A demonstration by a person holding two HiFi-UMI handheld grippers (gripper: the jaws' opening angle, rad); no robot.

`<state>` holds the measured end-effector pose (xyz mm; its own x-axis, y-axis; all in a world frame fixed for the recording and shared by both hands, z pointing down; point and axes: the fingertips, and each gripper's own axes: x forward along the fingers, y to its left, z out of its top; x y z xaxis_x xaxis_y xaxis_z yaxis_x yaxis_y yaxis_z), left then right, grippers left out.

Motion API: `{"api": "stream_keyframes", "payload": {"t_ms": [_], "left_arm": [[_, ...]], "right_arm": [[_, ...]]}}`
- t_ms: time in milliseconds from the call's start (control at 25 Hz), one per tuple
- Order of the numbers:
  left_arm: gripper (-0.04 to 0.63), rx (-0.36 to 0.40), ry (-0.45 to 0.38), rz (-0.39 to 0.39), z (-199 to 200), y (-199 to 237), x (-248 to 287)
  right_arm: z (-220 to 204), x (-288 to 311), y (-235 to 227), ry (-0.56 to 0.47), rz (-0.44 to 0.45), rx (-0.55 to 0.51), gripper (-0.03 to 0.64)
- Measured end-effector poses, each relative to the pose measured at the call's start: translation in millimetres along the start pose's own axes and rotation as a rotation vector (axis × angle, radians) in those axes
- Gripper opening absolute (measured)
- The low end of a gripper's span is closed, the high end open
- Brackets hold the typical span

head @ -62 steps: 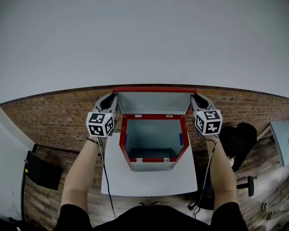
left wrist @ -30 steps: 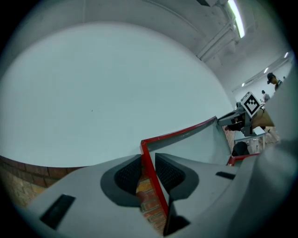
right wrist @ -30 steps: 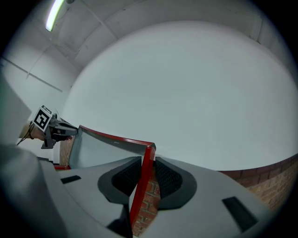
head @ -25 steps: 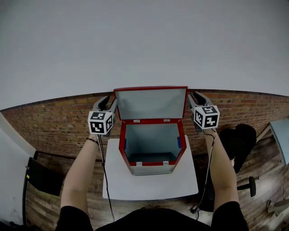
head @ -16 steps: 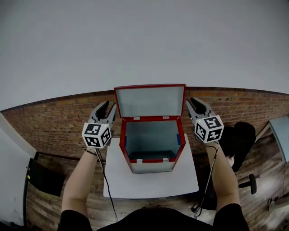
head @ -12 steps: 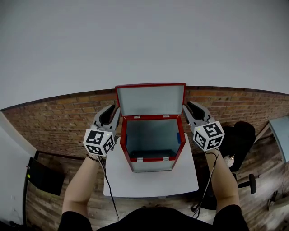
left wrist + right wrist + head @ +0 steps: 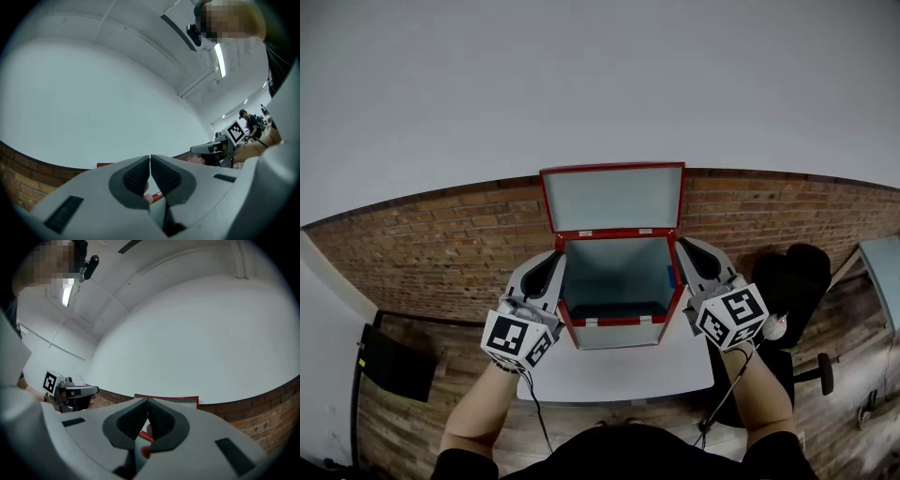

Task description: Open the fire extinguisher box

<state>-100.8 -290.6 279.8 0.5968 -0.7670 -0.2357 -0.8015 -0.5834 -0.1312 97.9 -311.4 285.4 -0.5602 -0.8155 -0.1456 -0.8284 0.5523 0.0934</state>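
The red fire extinguisher box (image 7: 622, 327) stands on a small white table (image 7: 619, 373). Its lid (image 7: 612, 198) is raised upright against the wall and the grey inside is bare. My left gripper (image 7: 553, 266) lies along the box's left side and my right gripper (image 7: 686, 251) along its right side. I cannot tell whether either touches the box. Both have just been closing and are now shut, with nothing between the pads. The left gripper (image 7: 150, 161) and the right gripper (image 7: 146, 404) each show their pads meeting. The lid's red edge (image 7: 183, 400) shows beyond them.
A brick strip (image 7: 422, 248) runs under a white wall behind the table. A black chair (image 7: 795, 281) stands at the right and a black flat object (image 7: 389, 361) on the wooden floor at the left. Cables hang from both grippers.
Both grippers have drawn back from the lid's side edges, toward me, and now flank the box body. Their jaws have closed. The lid stays up.
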Motion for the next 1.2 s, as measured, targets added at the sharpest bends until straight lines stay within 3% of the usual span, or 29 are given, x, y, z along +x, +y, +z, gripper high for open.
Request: {"api": "stream_keyframes", "payload": {"t_ms": [600,880,1200], "left_arm": [[0.048,-0.156,0.15,-0.041,-91.7,-51.8,-56.6],[0.048,-0.177,0.184,-0.066,-127.4,-78.5,-84.5],[0.048,-0.231,0.194,-0.051,-156.0,-93.3,-98.3]], "right_arm": [[-77.2,-43.8,66.8,0.096,0.099,0.069,0.02],[-126.7,-60.7,86.9,0.18,0.09,0.12,0.02],[-163.4,-78.0,95.5,0.199,0.061,0.196,0.02]]}}
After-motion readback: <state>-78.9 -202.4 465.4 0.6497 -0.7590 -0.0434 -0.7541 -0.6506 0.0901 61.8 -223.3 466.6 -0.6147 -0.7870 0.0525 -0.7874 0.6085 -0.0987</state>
